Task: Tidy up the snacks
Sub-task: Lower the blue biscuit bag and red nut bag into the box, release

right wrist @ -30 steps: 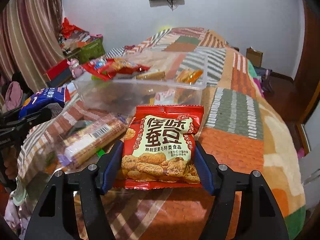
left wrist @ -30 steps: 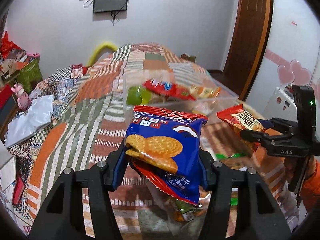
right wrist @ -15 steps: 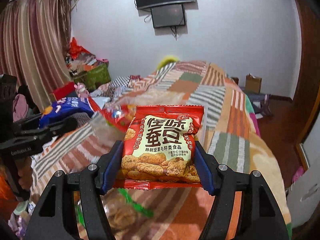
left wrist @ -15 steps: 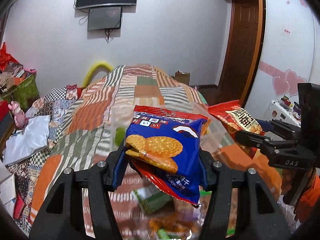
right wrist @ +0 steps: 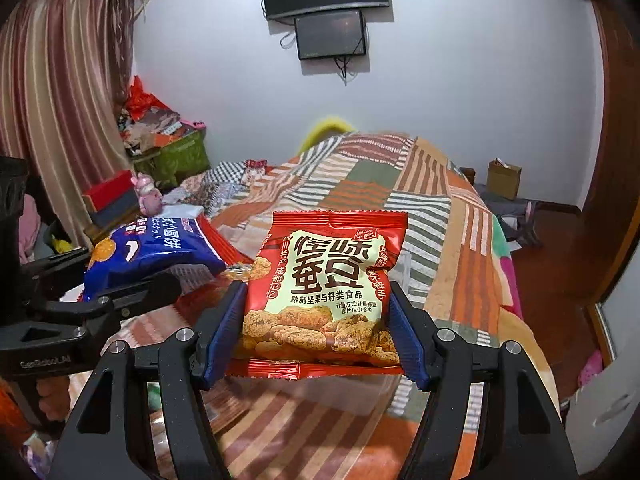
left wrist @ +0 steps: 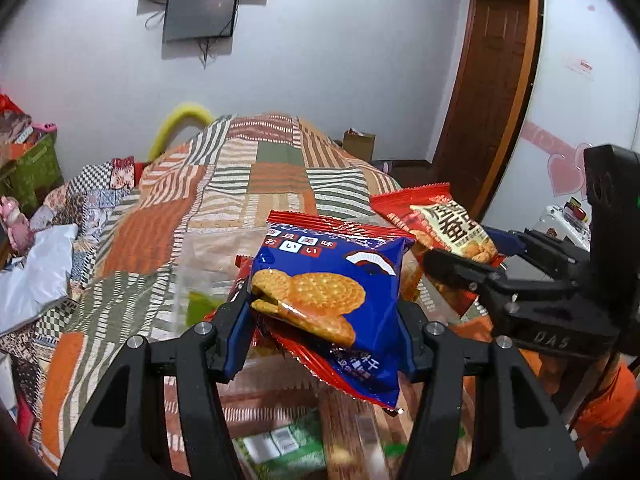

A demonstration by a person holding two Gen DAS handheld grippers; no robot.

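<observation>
Glossy blue biscuit packet (left wrist: 328, 300) crinkled in left gripper (left wrist: 320, 320) jaws, red snack pouch (right wrist: 324, 284) clamped flat in right gripper (right wrist: 316, 320) jaws

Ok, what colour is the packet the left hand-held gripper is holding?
Blue biscuit packet with red edges, clearest in the left wrist view.

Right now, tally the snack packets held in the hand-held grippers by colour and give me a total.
Blue biscuit packet, in the left hand-held gripper: 1
Red packet with yellow panel, in the right hand-held gripper: 1
Total held: 2
</observation>
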